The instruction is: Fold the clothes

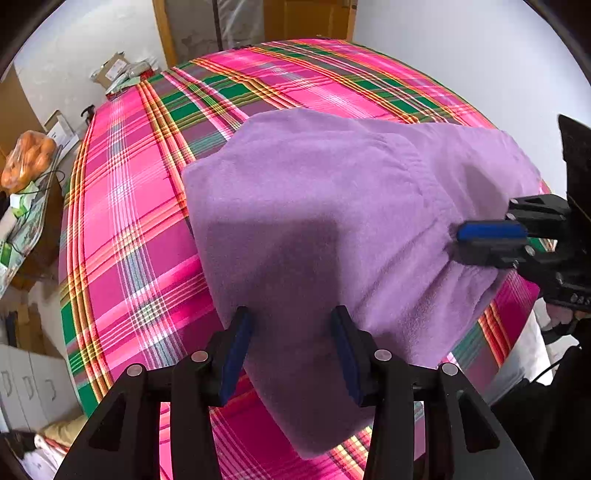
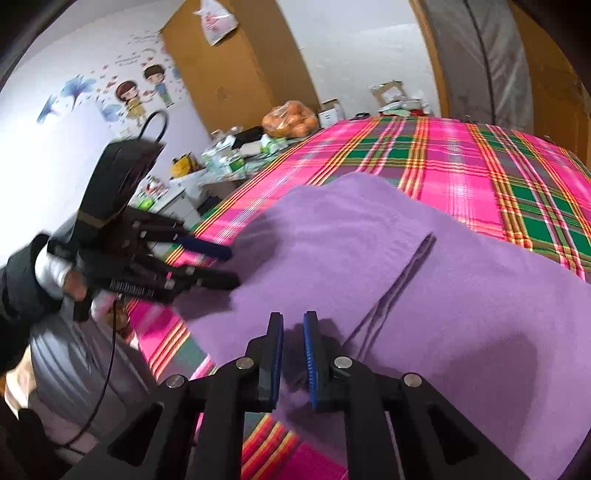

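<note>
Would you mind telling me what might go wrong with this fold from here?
1. The garment overhangs the near edge of the bed; a tug could drag it off.
2. The left gripper is open over the cloth, so that side may stay loose.
3. The right gripper has only a narrow gap and may pinch several layers near the seam.

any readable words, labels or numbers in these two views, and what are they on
None can be read.
White plastic bag hanging on the wooden door: red print, too blurred to read.
Cartoon wall stickers: faint script above the two figures, too small to read.
Small cardboard boxes and packets on the cluttered side table: labels too small to read.
Purple fleece garment and pink plaid bed cover: no text visible.
</note>
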